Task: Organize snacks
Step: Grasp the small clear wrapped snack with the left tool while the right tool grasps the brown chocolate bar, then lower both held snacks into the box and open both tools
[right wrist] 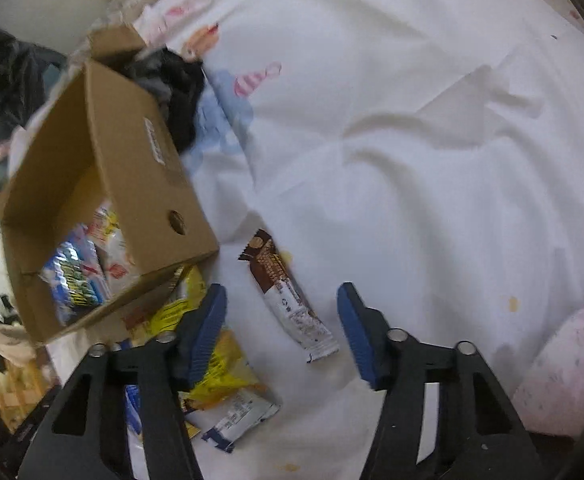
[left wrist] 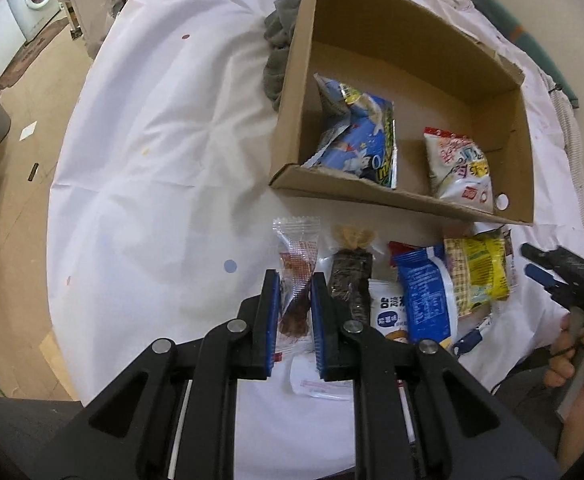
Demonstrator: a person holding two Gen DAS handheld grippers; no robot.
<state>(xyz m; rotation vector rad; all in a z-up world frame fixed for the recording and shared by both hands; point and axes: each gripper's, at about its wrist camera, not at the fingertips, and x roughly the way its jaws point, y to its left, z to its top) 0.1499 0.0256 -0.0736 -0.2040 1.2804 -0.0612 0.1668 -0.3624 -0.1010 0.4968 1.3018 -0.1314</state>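
Your left gripper [left wrist: 295, 284] is pinched on a clear-wrapped red snack [left wrist: 295, 280], its blue pads [left wrist: 272, 304] pressing the crinkly film on either side of the dark reddish piece inside. That packet should weigh almost nothing and the film looks slick and floppy, so the free top end will droop and twist; a grip on the solid middle, as you have it, is safer than one on the empty sealed ends. Your right gripper [right wrist: 281, 320] is spread, with nothing touched, and the brown wafer bar [right wrist: 287, 300] lies slantwise on the white cloth [right wrist: 412, 160] between its pads. The bar is likely light and fairly stiff but brittle inside, so take it across its narrow width near the middle and squeeze gently. To the left of that gripper sits a heap of yellow packets [right wrist: 215, 364], partly under the left finger, and beyond it the cardboard box [right wrist: 139, 176], already holding a blue bag [left wrist: 356, 136] and a white bag [left wrist: 458, 164]. Both are puffy and soft, so crushable. In the left wrist view a dark bar [left wrist: 350, 280], a blue-and-white pouch [left wrist: 426, 296] and a yellow bag [left wrist: 480, 272] lie in a row before the box, overlapping, so their edges are hard to separate. The right view is blurred, no print is readable, and the box wall hides part of its contents.
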